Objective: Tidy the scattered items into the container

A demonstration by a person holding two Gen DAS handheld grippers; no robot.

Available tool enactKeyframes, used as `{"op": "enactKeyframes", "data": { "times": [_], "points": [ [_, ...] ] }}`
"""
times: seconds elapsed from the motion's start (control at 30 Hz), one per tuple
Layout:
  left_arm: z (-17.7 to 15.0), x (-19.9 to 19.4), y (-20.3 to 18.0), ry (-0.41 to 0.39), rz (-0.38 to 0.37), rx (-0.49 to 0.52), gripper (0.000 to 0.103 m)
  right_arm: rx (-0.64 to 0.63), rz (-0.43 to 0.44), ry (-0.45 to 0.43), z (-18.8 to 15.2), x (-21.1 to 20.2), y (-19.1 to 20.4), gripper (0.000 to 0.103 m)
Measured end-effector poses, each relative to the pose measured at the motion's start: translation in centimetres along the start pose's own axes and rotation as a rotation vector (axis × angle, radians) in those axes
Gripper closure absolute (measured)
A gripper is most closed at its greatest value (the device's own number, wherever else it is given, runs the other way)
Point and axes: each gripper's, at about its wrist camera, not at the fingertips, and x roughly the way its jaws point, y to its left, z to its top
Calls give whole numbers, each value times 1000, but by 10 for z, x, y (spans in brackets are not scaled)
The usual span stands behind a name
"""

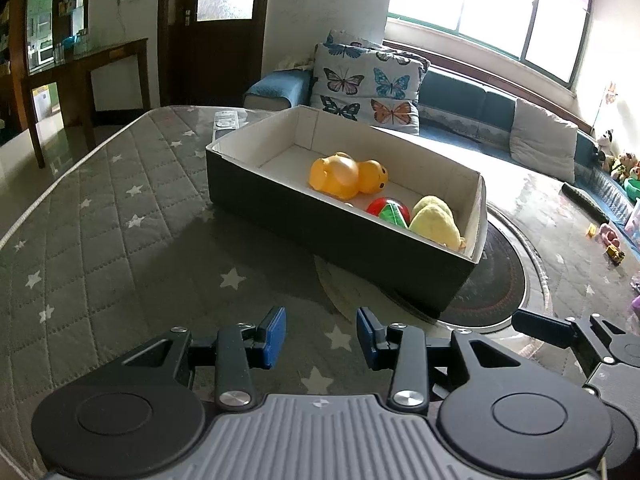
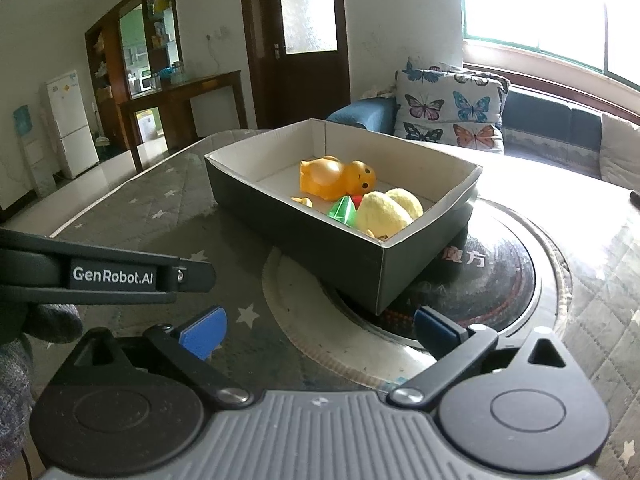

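A black box with a white inside point(image 1: 280, 208) point(image 2: 288, 220) stands on the table ahead of both grippers. In it lie an orange rubber duck point(image 1: 344, 176) point(image 2: 336, 178), a red and green toy point(image 1: 390, 210) point(image 2: 344, 210) and a pale yellow plush point(image 1: 436, 220) point(image 2: 388, 208). My left gripper point(image 1: 321, 336) is open and empty, low over the grey star-patterned cloth point(image 1: 120, 240), short of the box. My right gripper point(image 2: 320, 332) is wide open and empty, just in front of the box's near corner.
The box sits partly on a round dark hotplate point(image 2: 488, 280) set in the table. A remote point(image 1: 226, 122) lies beyond the box. The left gripper's body point(image 2: 100, 276) shows at the left of the right wrist view. A sofa with butterfly cushions point(image 1: 368, 88) stands behind.
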Motion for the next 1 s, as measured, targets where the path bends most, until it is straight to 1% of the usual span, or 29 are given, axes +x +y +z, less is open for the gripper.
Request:
{"op": "enactKeyframes", "data": {
  "times": [0.53, 1.0],
  "points": [
    [10, 19, 11, 21, 29, -7, 62, 10, -29, 57, 6, 20, -3, 0],
    [19, 34, 5, 38, 42, 29, 62, 44, -46, 76, 11, 33, -12, 0]
  ]
}}
